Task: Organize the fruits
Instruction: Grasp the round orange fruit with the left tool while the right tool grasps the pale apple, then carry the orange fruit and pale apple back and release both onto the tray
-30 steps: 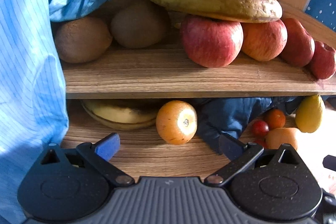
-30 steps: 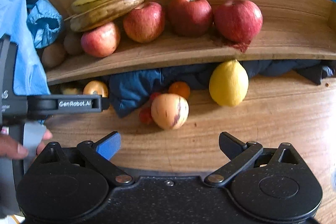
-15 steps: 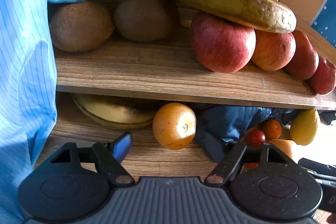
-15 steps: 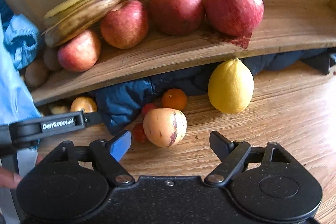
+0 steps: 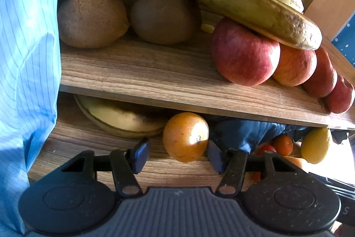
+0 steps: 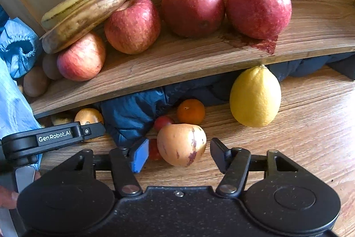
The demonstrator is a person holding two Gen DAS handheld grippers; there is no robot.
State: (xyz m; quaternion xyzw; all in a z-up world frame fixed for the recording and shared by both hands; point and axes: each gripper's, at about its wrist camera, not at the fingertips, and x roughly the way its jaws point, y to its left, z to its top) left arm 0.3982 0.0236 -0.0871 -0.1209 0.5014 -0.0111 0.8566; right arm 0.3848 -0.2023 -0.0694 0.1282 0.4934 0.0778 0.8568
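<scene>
Both fisheye cameras sit low, just behind their own fingers, facing the wooden shelf (image 5: 168,77). The left view looks from close in at the shelf's left end, slightly upward. The right view stands farther back, right of it, looking down over the shelf (image 6: 199,59). Both show its apples, bananas and the fruit beneath.

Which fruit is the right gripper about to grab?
Look below the curved wooden shelf, on the wooden table. Between the right gripper fingers lies a pale tan, egg-shaped fruit. Unlike the yellow lemon, it has purple streaks.
</scene>
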